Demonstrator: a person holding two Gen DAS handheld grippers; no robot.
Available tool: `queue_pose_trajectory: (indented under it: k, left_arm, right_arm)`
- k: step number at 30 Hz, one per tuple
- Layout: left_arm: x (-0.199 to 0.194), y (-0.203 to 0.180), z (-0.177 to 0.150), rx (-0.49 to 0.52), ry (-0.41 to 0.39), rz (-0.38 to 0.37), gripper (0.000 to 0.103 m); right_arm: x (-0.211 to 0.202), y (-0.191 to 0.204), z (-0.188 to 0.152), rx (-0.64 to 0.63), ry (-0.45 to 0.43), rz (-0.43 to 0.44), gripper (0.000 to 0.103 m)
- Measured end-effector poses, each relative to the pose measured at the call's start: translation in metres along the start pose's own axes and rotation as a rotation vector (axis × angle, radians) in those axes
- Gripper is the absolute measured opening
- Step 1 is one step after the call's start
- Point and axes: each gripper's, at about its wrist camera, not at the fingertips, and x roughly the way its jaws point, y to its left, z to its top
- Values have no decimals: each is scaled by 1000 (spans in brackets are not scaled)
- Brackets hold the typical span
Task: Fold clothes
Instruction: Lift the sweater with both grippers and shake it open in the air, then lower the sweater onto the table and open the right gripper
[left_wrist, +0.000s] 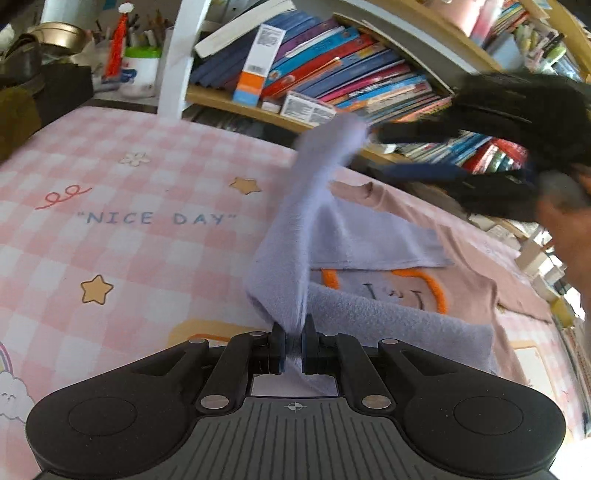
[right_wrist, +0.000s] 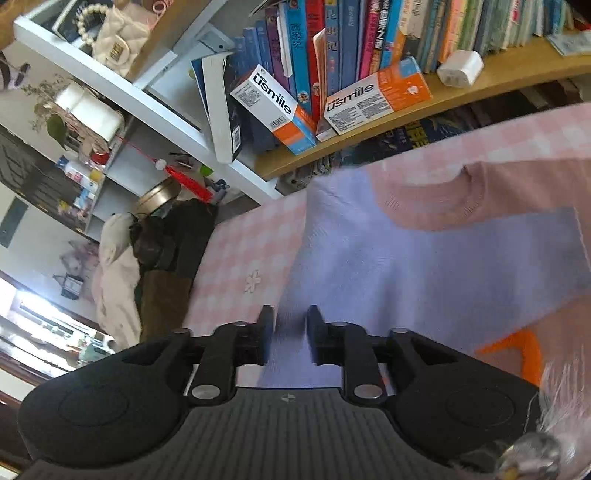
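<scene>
Left gripper (left_wrist: 293, 345): pinches an edge of the lavender cloth (left_wrist: 369, 236).
Right gripper (right_wrist: 290, 332): cloth lies between parted fingers; hold looks loose.
Cloth place: lifted over the pink shirt (left_wrist: 472, 269).
Risk: the right corner slips, so the fold is crooked.

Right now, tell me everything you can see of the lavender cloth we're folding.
The lavender cloth is soft, fuzzy, fleece-like, plain pale purple. One edge is pinched in the left gripper, its jaws shut on it. From there a blurred strip rises to the right gripper, which grips the far end. The rest drapes over a dusty-pink shirt with an orange motif, lying on the pink checked sheet. In the right wrist view the cloth passes between the jaws and spreads flat beyond.
</scene>
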Motion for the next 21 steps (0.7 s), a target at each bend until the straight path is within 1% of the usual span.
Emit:
queue_pose_trajectory:
  k: [2, 3, 5, 10, 13, 15, 18, 20, 21]
  left_arm:
    - [1, 3, 2, -17, -4, 12, 6]
    - [0, 4, 3, -26, -9, 18, 7]
    - [-2, 8, 4, -33, -21, 39, 12]
    - [-12, 13, 3, -48, -55, 74, 13]
    - [-12, 13, 3, -75, -51, 91, 13]
    - [-12, 14, 3, -93, -49, 103, 13]
    - [-11, 15, 0, -183, 2, 34, 12]
    - [-14, 16, -4, -239, 15, -2, 12]
    - [-16, 16, -7, -260, 14, -7, 12]
  right_arm:
    - [-22, -8, -11, -10, -9, 10, 30]
    - [-33, -14, -18, -15, -16, -8, 30]
    - [-56, -30, -30, -15, -33, -64, 30]
    - [-111, -86, -59, 69, -69, -230, 32]
    - [-132, -111, -78, 93, -57, -301, 32]
    - [-140, -119, -90, 80, -41, -332, 35]
    - [-148, -127, -101, 59, -36, -377, 39]
    - [-153, -131, -106, 51, -43, -410, 39]
    - [-155, -134, -107, 57, -39, -412, 39]
